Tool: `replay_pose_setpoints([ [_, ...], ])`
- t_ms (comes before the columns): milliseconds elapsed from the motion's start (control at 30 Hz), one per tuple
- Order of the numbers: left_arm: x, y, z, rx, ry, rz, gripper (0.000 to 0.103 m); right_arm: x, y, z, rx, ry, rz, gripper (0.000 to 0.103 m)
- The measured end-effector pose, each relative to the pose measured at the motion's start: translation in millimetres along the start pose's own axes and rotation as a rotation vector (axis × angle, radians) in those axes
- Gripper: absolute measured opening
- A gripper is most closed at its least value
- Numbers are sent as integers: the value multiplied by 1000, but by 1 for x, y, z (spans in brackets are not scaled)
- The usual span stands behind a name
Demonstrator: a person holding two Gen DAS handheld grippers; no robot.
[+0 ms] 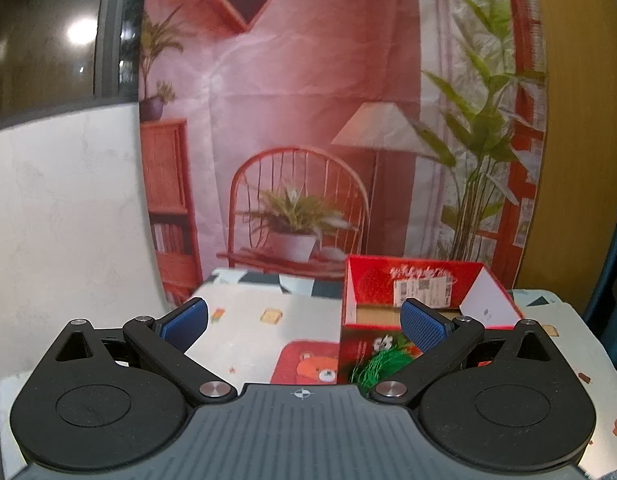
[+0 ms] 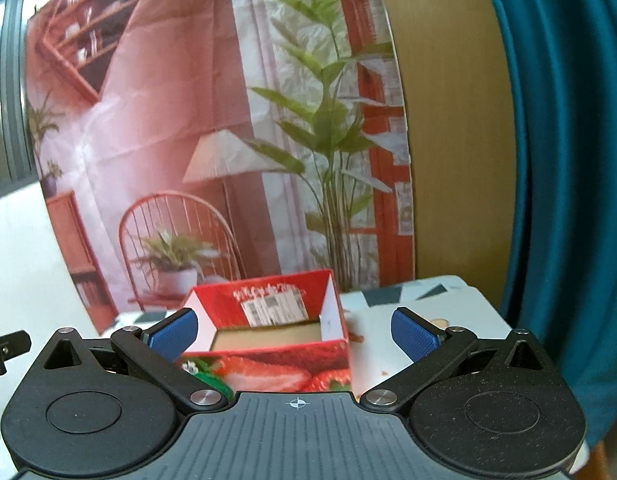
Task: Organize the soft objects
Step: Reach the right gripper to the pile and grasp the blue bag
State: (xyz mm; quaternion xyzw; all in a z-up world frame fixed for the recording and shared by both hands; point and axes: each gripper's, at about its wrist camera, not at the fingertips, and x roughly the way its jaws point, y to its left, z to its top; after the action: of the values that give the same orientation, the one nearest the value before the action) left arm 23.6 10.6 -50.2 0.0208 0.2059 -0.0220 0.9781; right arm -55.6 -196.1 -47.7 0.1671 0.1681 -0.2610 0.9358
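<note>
One open red strawberry-print cardboard box [image 1: 424, 312] near the tabletop's [image 1: 248, 332] far edge, front partly hidden; left gripper [image 1: 304, 324] and right gripper [image 2: 296, 332] both spread apart, empty.

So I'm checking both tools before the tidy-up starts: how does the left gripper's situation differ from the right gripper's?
The left gripper has the open red strawberry-print cardboard box ahead and to its right, behind its right blue pad; the right gripper has that box more centred, nearer its left blue pad. A red bear-print patch on the tablecloth shows between the left gripper's fingers only. Both are open and hold nothing.
</note>
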Motion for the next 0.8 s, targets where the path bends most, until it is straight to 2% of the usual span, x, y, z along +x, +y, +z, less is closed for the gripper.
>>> replay_pose_setpoints([
  [133, 25, -1, -16, 1, 74, 1, 103, 15, -4, -27, -20, -30, -4, 103],
  [400, 59, -3, -53, 37, 169, -45, 103, 46, 6, -66, -119, 81, 46, 103],
  [633, 81, 3, -75, 5, 232, -59, 103, 72, -3, -95, -49, 179, 80, 102],
  [800, 87, 5, -81, -20, 237, -67, 101, 89, -17, -104, 5, 236, 96, 94],
])
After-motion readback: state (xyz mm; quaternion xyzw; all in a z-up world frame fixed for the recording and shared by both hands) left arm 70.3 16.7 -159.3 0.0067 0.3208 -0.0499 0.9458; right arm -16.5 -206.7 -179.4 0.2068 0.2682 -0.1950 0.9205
